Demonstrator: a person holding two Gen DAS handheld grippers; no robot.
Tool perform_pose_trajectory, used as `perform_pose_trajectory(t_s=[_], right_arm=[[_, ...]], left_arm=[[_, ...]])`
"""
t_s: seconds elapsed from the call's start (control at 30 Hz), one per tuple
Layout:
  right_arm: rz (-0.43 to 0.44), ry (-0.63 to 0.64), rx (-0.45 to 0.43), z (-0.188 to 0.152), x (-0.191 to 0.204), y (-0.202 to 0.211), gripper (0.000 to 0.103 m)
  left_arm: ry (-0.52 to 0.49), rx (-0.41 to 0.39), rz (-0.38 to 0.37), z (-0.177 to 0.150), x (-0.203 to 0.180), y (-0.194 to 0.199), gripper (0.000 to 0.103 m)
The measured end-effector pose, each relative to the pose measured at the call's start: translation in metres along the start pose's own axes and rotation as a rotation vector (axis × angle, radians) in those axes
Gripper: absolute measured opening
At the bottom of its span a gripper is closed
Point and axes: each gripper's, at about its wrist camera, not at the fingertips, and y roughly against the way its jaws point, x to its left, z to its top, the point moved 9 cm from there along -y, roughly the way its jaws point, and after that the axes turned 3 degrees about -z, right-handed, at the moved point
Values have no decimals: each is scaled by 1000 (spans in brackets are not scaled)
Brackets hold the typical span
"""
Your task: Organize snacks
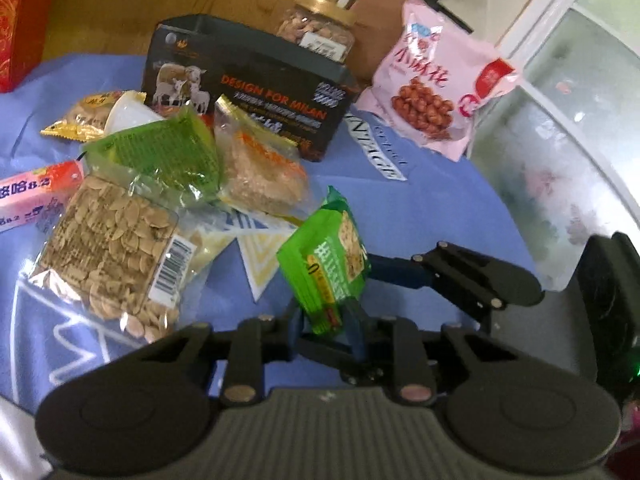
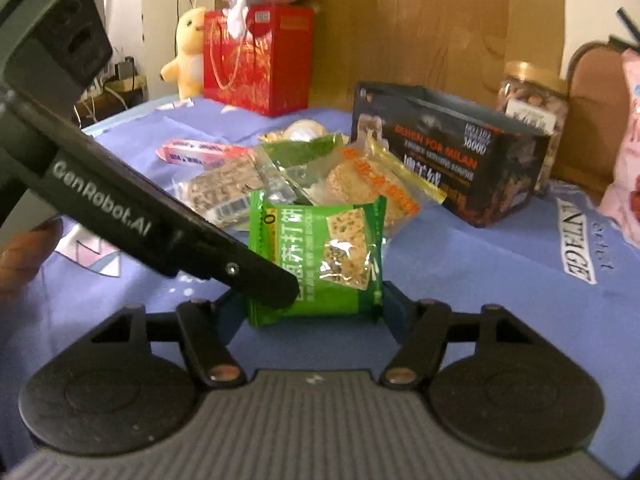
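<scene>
A green cracker packet (image 1: 326, 268) stands upright above the blue tablecloth (image 1: 420, 208). My left gripper (image 1: 326, 320) is shut on its lower edge. The same packet (image 2: 320, 260) fills the right wrist view, where my right gripper (image 2: 314, 312) spans it, its jaws wide at the packet's two sides; contact is unclear. The left gripper's finger (image 2: 256, 276) crosses its lower left corner. A dark open box (image 1: 248, 92) printed "DESIGN FOR MILAN" stands behind, also in the right wrist view (image 2: 448, 160).
Loose snack packs lie left of the box: a seed bag (image 1: 116, 248), a green pack (image 1: 160, 156), a rice cake pack (image 1: 260, 168), a pink pack (image 1: 32, 196). A nut jar (image 1: 320, 28) and pink bag (image 1: 436, 84) stand behind. A red gift bag (image 2: 256, 60) is far left.
</scene>
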Motion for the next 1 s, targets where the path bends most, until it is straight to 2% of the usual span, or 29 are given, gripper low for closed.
perform_pose_trajectory(t_s=[0.07, 0.13, 0.3, 0.37, 0.47, 0.57, 0.63, 0.7, 0.8, 0.87, 0.93, 1.0], right_arm=[[-13, -5, -47, 9, -1, 8, 71], [-37, -3, -115, 30, -8, 12, 71], [-120, 12, -232, 108, -51, -12, 71], [-149, 1, -234, 129, -72, -31, 71], [-155, -52, -184, 146, -104, -64, 72], [-143, -100, -119, 142, -120, -88, 75], [-157, -123, -110, 138, -129, -92, 78], [-189, -151, -140, 134, -137, -85, 81], [-262, -258, -201, 123, -159, -66, 81], [-274, -392, -199, 110, -180, -62, 82], [-216, -523, -170, 96, -192, -68, 82], [-149, -625, -128, 84, -197, -78, 82]], left_arm=[[-23, -27, -8, 7, -9, 12, 22], [-71, -88, -3, 28, -18, 26, 22], [-145, -225, 52, 116, -23, 28, 27], [-137, -252, 69, 150, -17, 17, 28], [-91, -238, 66, 188, -1, -10, 30], [-28, -195, 62, 201, 22, -37, 37], [-15, -180, 104, 201, 34, -44, 40], [-45, -218, 145, 205, 44, -39, 45], [-47, -310, 271, 220, 73, -21, 49], [-23, -344, 372, 231, 99, -12, 50], [19, -307, 434, 235, 123, -16, 50], [42, -210, 425, 229, 135, -37, 47]])
